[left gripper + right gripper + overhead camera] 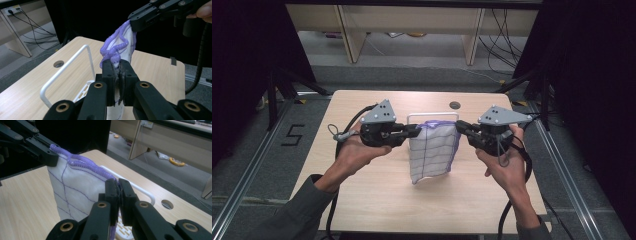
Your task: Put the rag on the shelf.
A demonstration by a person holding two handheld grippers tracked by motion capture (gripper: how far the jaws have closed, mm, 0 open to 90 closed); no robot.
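A white cloth with thin purple grid lines and a crinkled purple hem (433, 150) hangs above a pale wood-grain table top (377, 200), stretched between two hand-held black two-jaw grippers; the cloth serves here as the landmark. To its left, the left gripper (417, 130) has its jaws pressed together on the cloth's upper left corner; in the left gripper view (119, 72) the purple hem bunches out just above the closed pads. Behind the cloth and partly hidden by it stands a white rack with a rounded bar handle (432, 115), its slotted base resting on the table; whether the cloth's lower edge touches the table or that base cannot be told from the high view. To the cloth's right, the right gripper (458, 128) is likewise clamped on the upper right corner, and in the right gripper view (118, 185) the hem runs straight into the closed jaws. The hem sags slightly between the two grips and the body of the cloth narrows downward, its bottom skewed toward the left gripper's side. The step in hand appears to be lifting and spreading the cloth by its two top corners. The next move probably calls for keeping both grips tight and the hem level while carrying the cloth over the bar behind it, so that it drapes evenly without slipping from either corner.
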